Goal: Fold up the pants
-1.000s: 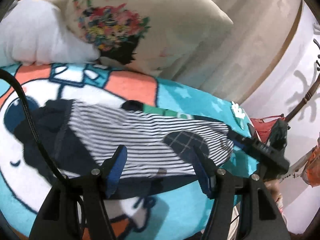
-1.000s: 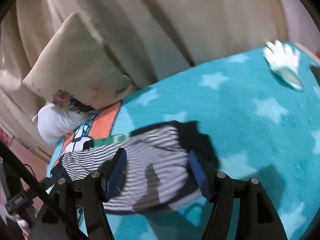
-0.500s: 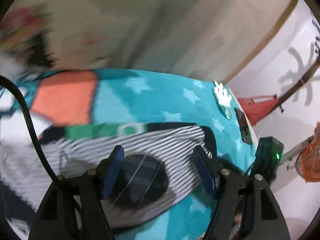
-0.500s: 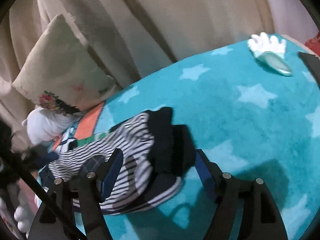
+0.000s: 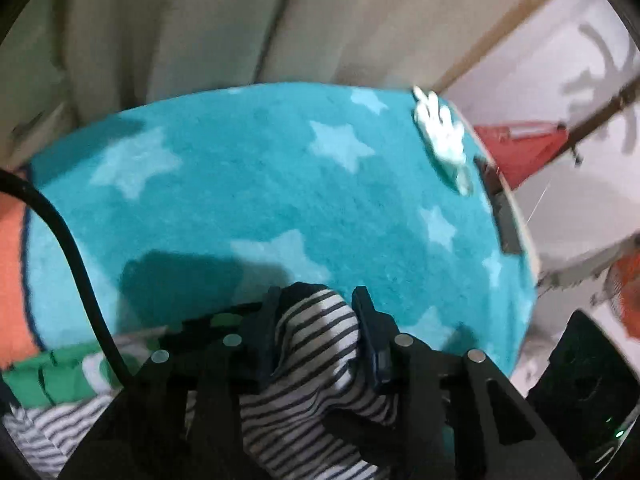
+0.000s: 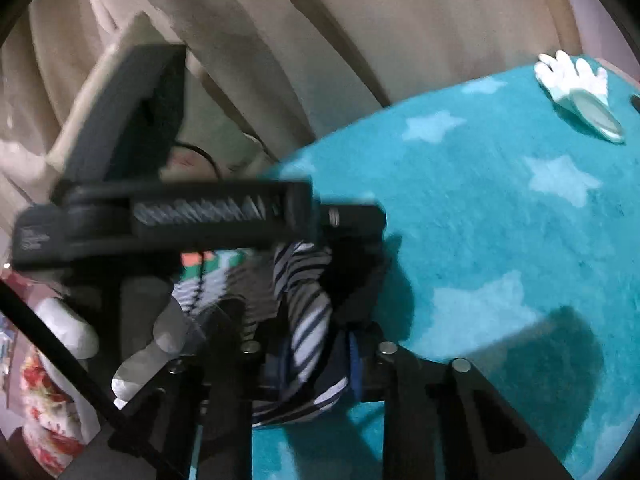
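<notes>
The navy-and-white striped pants (image 5: pixel 308 344) lie on a teal star-patterned blanket (image 5: pixel 280 184). My left gripper (image 5: pixel 316 312) is shut on a bunched fold of the pants near their right end. In the right wrist view the same striped pants (image 6: pixel 304 320) are pinched in my right gripper (image 6: pixel 316 356), which is shut on them. The left gripper's black body (image 6: pixel 168 208) crosses just in front of the right one, close beside it. The rest of the pants trails down and left, partly hidden.
A white glove (image 6: pixel 576 84) lies at the blanket's far right edge (image 5: pixel 440 136). Beige curtain (image 6: pixel 360 40) hangs behind. A floral pillow (image 6: pixel 40 400) sits at the lower left. A red bag (image 5: pixel 524 148) is beyond the bed's edge.
Both grippers were open over the spread pants; now both have shut on the pants' right end. The left gripper has swung right, close to the right gripper.
</notes>
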`<state>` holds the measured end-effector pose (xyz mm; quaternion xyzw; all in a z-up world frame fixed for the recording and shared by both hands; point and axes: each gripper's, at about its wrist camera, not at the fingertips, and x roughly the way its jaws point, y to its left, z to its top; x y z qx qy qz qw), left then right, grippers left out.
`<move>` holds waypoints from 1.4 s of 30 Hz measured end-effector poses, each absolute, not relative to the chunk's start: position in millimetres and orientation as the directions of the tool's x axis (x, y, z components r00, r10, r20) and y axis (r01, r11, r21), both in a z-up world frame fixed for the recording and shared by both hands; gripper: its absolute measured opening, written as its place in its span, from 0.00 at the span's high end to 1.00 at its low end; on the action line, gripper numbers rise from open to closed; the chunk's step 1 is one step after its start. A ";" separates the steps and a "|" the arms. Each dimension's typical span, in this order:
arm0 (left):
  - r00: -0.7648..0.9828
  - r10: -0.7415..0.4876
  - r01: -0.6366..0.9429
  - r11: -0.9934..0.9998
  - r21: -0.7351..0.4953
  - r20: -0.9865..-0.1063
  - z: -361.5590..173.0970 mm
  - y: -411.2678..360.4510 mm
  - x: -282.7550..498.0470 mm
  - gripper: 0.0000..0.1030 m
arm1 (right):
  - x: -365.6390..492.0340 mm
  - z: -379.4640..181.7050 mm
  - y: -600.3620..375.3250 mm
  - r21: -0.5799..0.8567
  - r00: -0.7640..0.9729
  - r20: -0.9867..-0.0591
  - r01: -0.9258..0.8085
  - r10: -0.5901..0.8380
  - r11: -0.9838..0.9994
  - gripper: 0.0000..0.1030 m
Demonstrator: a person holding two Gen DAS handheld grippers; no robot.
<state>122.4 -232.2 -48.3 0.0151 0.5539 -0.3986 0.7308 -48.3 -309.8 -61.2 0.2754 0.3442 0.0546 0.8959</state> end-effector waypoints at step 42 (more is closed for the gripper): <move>0.686 -0.385 -0.027 0.834 -0.551 -0.617 -16.6 190.3 11.6 0.38 | -1.9 -3.0 -144.2 0.309 0.723 -0.609 -0.161 0.325 0.937 0.39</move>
